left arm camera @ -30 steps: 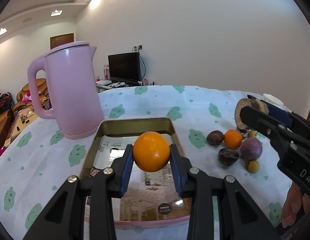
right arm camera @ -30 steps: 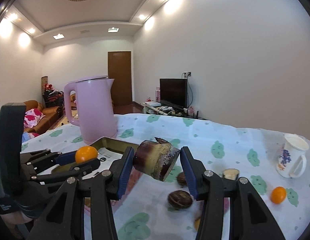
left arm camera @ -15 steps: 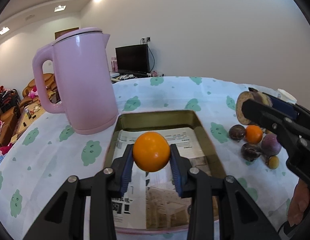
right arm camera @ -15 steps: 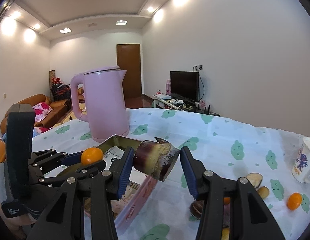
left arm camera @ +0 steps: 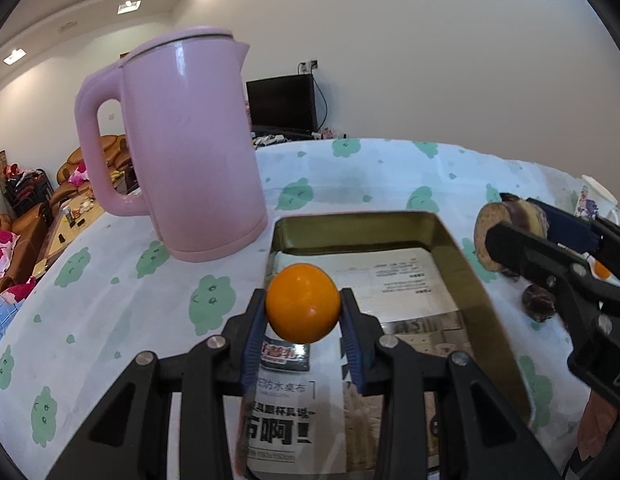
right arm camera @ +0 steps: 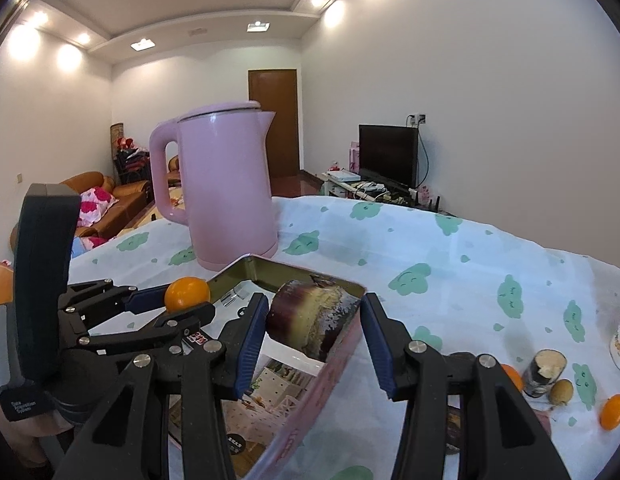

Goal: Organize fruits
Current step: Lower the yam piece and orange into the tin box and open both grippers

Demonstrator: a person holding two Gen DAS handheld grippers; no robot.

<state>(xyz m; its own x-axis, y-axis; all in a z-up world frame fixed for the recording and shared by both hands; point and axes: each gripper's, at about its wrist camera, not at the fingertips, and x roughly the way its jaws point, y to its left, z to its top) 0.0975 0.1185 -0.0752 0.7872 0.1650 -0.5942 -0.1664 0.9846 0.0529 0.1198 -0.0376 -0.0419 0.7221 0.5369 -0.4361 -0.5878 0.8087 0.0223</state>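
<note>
My left gripper [left arm camera: 303,312] is shut on an orange [left arm camera: 302,307] and holds it above the near left part of a pink tin tray [left arm camera: 461,256] with a printed sheet inside. My right gripper [right arm camera: 313,324] is shut on a cut sugarcane piece [right arm camera: 311,322], purple-skinned with a pale core, held over the tray's right rim [right arm camera: 329,280]. The sugarcane piece also shows at the right of the left wrist view [left arm camera: 505,236]. The left gripper with the orange [right arm camera: 187,294] shows at the left of the right wrist view.
A tall pink kettle [left arm camera: 186,152] stands just left of the tray's far end. Right of the tray lie a dark round fruit [left arm camera: 537,306], a second sugarcane piece [right arm camera: 545,366], a small brown fruit [right arm camera: 561,392] and a small orange [right arm camera: 613,412]. A flowered mug [left arm camera: 595,200] stands at the far right.
Both grippers have moved forward and left over the tray, toward the kettle. The loose fruits have slid toward the right edge of both views. Both grips are unchanged.
</note>
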